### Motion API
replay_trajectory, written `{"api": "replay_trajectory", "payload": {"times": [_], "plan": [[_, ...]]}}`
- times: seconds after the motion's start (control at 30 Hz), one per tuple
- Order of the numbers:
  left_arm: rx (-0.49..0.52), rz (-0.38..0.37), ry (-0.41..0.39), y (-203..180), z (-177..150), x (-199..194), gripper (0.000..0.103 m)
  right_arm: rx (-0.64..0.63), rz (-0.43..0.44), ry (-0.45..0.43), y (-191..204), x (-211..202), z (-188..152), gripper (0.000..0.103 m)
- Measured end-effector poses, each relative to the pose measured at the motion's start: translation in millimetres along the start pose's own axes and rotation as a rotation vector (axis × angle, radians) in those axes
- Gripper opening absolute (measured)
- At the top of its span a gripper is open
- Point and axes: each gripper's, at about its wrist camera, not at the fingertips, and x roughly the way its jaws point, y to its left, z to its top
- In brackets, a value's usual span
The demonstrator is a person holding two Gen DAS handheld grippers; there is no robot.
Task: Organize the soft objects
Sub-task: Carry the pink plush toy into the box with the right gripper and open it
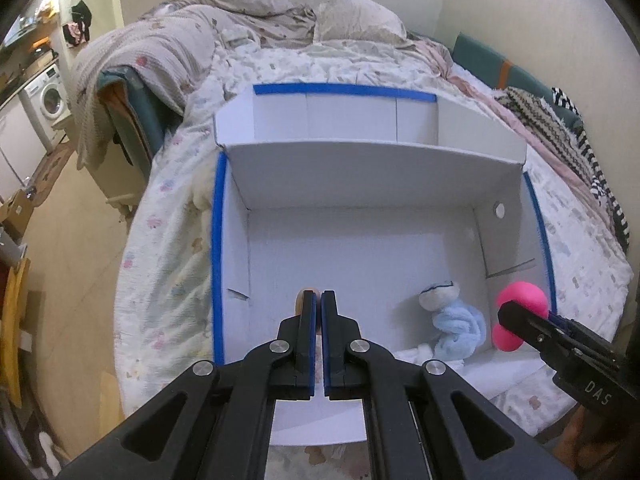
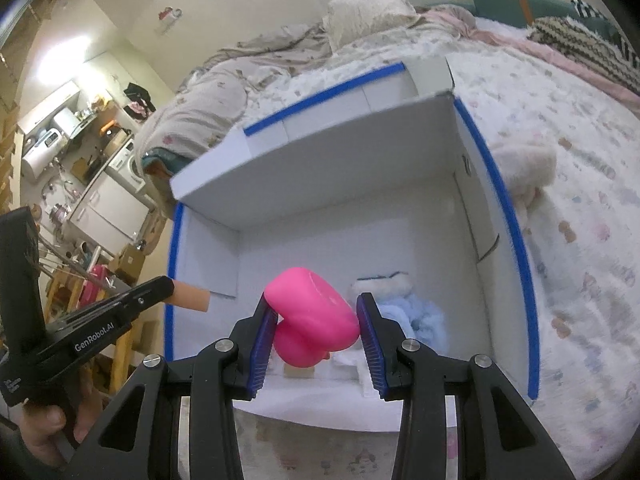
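Observation:
An open white cardboard box (image 1: 360, 240) with blue-taped edges lies on the bed. My left gripper (image 1: 317, 296) hangs over its near left part, shut on a small tan soft piece (image 1: 299, 300). In the right wrist view that tan piece (image 2: 192, 298) sticks out past the left gripper (image 2: 164, 286). My right gripper (image 2: 313, 300) is shut on a bright pink soft toy (image 2: 316, 312) above the box's (image 2: 360, 240) near edge. From the left wrist view the pink toy (image 1: 520, 296) and right gripper (image 1: 510, 312) sit at the box's right wall. A pale blue and white plush (image 1: 452, 320) (image 2: 412, 308) lies inside, near right.
A cream fluffy plush (image 2: 524, 168) rests on the patterned bedspread (image 2: 580, 240) just outside the box wall. Rumpled blankets and a pillow (image 1: 356, 16) fill the far end of the bed. A striped knit throw (image 1: 560, 128) lies right. A washing machine (image 1: 46, 98) stands at far left.

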Motion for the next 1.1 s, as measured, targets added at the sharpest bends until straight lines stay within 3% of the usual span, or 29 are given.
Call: {"api": "replay_trajectory", "payload": {"times": [0.6,0.97,1.07,1.1], "plan": [[0.035,-0.055,0.124,-4.1,-17.9,64.6,0.003,0.0,-0.045,0.142,-5.6,51.8,-10.1,0.043],[0.058,-0.056,0.134,-12.6,-21.8,66.3,0.005,-0.007,-0.077,0.203,-8.1,67.4,-13.7,0.043],[0.062,-0.049,0.131,-13.1,-20.7,65.3,0.017,-0.005,-0.081,0.211,-7.1,70.3,-13.8,0.043],[0.062,-0.046,0.127,-13.4,-20.5,64.4,0.026,-0.004,-0.083,0.213,-7.5,70.9,-13.9,0.043]]}}
